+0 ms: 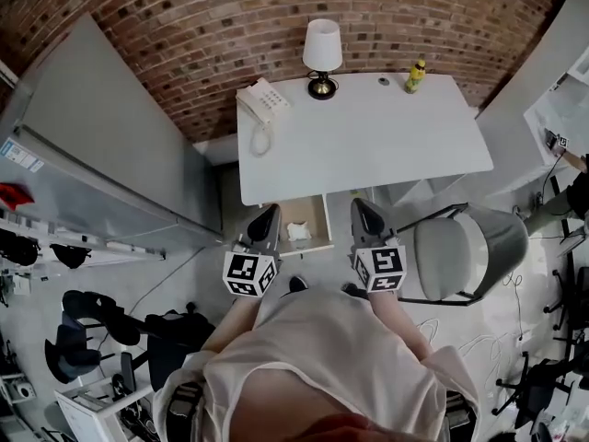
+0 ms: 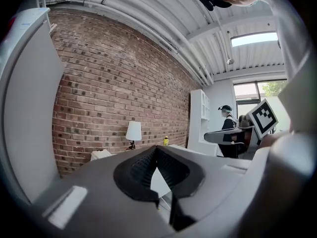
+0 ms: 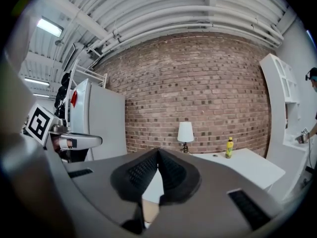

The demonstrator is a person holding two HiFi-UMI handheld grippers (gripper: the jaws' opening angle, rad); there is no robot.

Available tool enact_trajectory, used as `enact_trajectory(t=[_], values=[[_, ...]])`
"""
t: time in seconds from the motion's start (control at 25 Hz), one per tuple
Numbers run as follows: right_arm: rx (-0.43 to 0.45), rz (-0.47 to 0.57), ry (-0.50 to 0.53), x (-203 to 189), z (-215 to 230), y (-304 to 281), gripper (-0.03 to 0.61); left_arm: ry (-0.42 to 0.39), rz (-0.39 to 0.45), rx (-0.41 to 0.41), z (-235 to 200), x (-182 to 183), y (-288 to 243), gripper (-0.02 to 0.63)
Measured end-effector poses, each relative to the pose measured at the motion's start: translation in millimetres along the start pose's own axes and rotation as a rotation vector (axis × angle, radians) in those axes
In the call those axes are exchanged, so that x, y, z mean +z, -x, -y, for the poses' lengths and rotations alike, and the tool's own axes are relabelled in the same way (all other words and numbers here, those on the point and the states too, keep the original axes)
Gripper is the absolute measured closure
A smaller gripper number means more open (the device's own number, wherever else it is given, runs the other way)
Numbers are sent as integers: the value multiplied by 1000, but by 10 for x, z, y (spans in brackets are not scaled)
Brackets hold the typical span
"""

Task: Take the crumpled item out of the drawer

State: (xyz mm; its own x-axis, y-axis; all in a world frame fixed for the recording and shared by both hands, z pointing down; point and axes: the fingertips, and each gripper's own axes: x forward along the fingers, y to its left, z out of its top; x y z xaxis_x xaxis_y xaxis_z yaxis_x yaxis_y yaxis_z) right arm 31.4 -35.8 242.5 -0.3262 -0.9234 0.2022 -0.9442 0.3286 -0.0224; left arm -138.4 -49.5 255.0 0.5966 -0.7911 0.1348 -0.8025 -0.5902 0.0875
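In the head view a wooden drawer (image 1: 314,214) stands pulled out from under the front edge of the white desk (image 1: 368,141). A white crumpled item (image 1: 298,232) lies inside it. My left gripper (image 1: 271,211) hovers at the drawer's left side, shut with nothing between its jaws; in the left gripper view its tips (image 2: 156,148) meet. My right gripper (image 1: 359,204) is to the right of the drawer, also shut and empty, and its tips (image 3: 158,150) touch in the right gripper view. Neither gripper touches the item.
On the desk stand a lamp (image 1: 322,52), a white telephone (image 1: 262,104) and a yellow bottle (image 1: 416,75). A grey office chair (image 1: 465,251) sits right of the right gripper. A tall grey cabinet (image 1: 101,136) stands to the left. A person (image 2: 228,125) stands far off.
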Motion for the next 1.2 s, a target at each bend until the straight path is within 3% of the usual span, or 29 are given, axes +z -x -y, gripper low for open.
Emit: enact_trajectory(t=[0.28,0.68,0.88,1.2], values=[[26,21,2,105,458,-176,571,81,8,100,-39,5,-320,604],[89,-43,-7,-44,774,-407,571,102,-30,167,-27,-83,-571,604],[118,-108,-18,-387,745,-488,571,109,-99,201,-90,-411,-542,604],[146,-214,-33,-1027,625,-579,571,155,-221,188,-121,-1062,-490,604]])
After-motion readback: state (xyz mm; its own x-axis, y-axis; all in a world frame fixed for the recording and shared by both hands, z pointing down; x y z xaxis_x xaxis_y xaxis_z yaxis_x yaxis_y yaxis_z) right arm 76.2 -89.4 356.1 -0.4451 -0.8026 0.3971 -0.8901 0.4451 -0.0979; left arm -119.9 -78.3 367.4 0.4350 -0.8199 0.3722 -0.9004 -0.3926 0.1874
